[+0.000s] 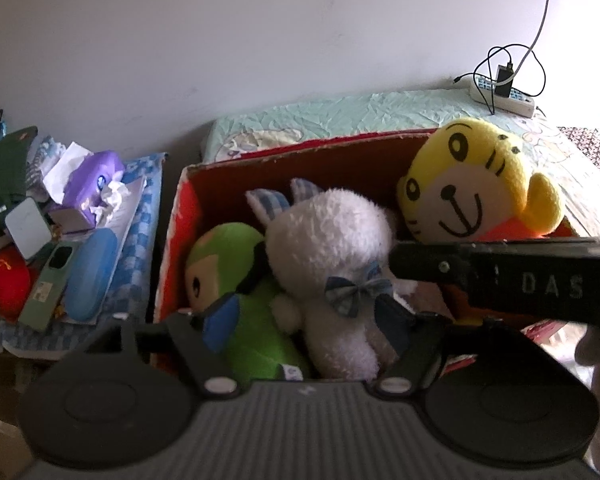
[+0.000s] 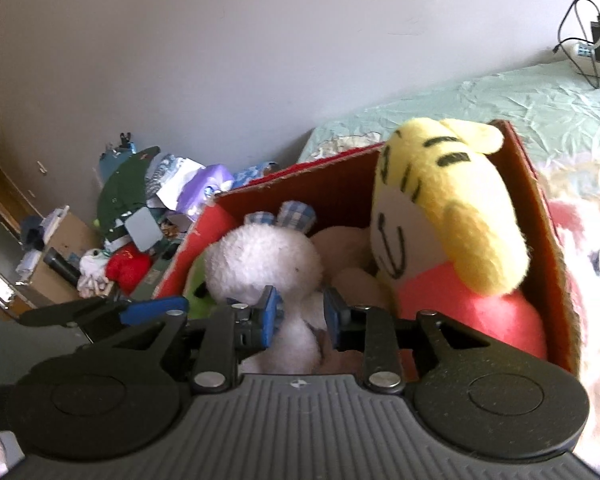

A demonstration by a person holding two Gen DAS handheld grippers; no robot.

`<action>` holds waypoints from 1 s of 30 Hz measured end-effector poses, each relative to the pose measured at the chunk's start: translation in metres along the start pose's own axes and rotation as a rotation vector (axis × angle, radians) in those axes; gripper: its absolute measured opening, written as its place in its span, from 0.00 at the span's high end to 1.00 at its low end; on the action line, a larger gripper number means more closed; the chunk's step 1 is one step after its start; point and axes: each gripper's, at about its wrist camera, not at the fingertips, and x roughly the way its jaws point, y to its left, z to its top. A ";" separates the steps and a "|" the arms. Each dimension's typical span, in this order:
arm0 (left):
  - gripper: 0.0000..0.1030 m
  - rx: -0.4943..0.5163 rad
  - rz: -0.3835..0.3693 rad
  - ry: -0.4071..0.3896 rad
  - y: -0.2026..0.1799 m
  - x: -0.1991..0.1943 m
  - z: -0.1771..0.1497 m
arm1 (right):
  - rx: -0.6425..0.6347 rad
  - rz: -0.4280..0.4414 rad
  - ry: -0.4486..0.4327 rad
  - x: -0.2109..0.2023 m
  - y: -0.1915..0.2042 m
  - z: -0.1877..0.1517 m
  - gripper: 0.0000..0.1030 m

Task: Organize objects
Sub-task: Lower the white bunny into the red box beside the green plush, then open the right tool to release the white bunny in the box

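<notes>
Left wrist view: a red cardboard box [image 1: 188, 216] is seen on a bed [image 1: 340, 116], and it is filled with soft toys. A green doll [image 1: 236, 280] lies at its left, a white rabbit [image 1: 332, 248] with checked ears and a blue bow is packed in the middle, and a yellow tiger [image 1: 472, 184] leans at the right corner. The left gripper [image 1: 308, 316] is held apart, its fingers spread on either side of the rabbit's body without being clamped on it. The right gripper [image 2: 300, 312] is seen, in the right wrist view, narrowed around the rabbit's lower body; whether the blue pads [image 2: 270, 312] are pressed onto the plush cannot be told. A cluttered side table [image 1: 136, 280] with a purple tissue pack [image 1: 96, 184] stands left of the box. A power strip [image 1: 504, 96] lies on the bed's far corner.
</notes>
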 end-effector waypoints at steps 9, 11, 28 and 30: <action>0.17 0.003 0.010 0.030 -0.003 0.005 0.001 | 0.010 -0.039 -0.016 -0.007 -0.003 -0.004 0.72; 0.13 0.001 0.011 0.038 -0.004 0.006 0.001 | 0.008 -0.045 -0.019 -0.008 -0.003 -0.005 0.72; 0.04 -0.009 0.015 0.059 -0.004 0.010 -0.004 | -0.029 -0.131 -0.031 -0.012 0.001 -0.015 0.75; 0.04 -0.017 0.014 0.060 -0.003 0.010 -0.004 | -0.025 -0.128 -0.034 -0.012 0.000 -0.015 0.75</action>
